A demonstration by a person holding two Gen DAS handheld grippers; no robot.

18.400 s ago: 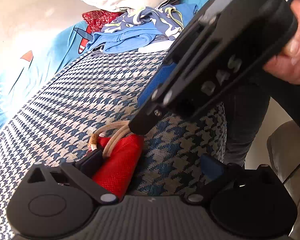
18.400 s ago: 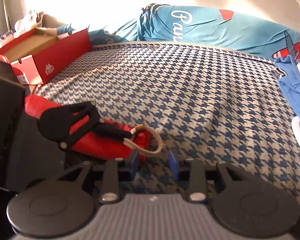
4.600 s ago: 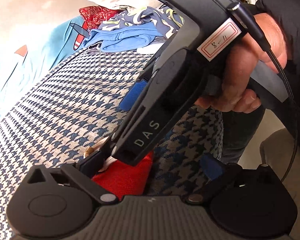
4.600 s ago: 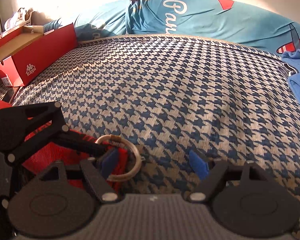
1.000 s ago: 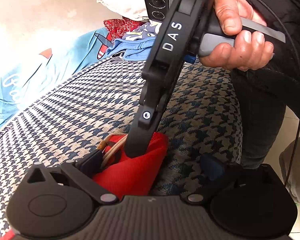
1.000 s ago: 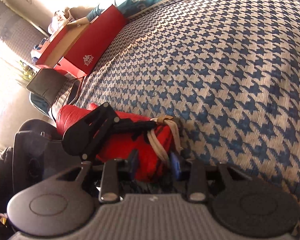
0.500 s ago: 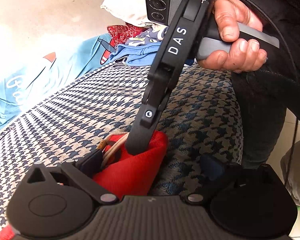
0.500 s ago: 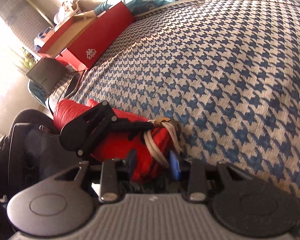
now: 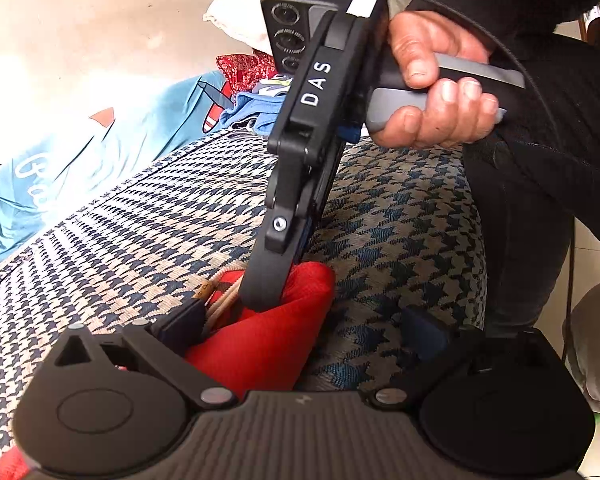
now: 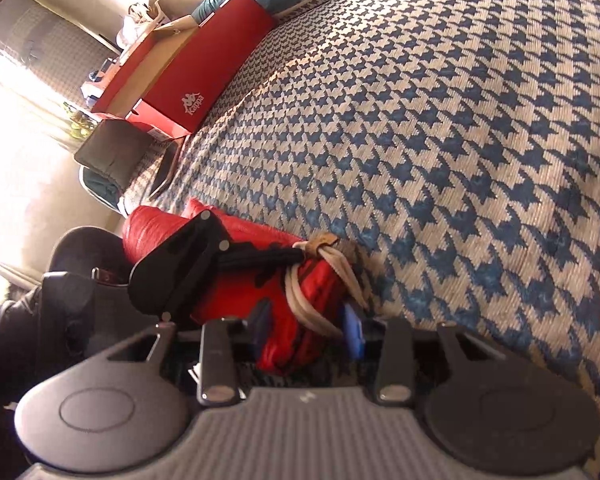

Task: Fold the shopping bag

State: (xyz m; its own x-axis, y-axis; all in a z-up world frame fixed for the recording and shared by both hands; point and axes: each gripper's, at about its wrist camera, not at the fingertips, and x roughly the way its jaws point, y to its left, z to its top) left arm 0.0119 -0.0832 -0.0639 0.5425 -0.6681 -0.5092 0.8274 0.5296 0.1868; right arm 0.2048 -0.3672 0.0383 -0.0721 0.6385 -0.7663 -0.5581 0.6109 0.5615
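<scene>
— Looking at the right gripper [image 10: 306, 326], what has it got?

— The folded end of the red shopping bag [image 10: 300, 312]. Its blue pads sit close together on either side of the bundle and of the cream cord handles [image 10: 300, 300], pressing on the red cloth, so the jaws are narrow and closed on the bag. The hand [image 9: 432, 84] around its grey grip tips it steeply downward.

— And the left gripper [image 9: 300, 320]?

— Spread wide. One finger [image 9: 184, 320] lies against the bag's side where the cords come out; the other finger [image 9: 424, 326] stands well apart over the bare cover. It grips nothing.

— Where is the bag, then?

— Bunched up on the blue-and-white houndstooth bedcover [image 10: 460, 140], near the bed's edge, between the two tools. A tan tab [image 10: 320, 242] ties the cords together at the top of the bundle.

— Anything else about?

— A red shoebox [image 10: 196, 80] at the far corner of the bed, and a heap of blue clothes [image 9: 256, 108] beneath a pale pillow [image 9: 236, 20].
</scene>
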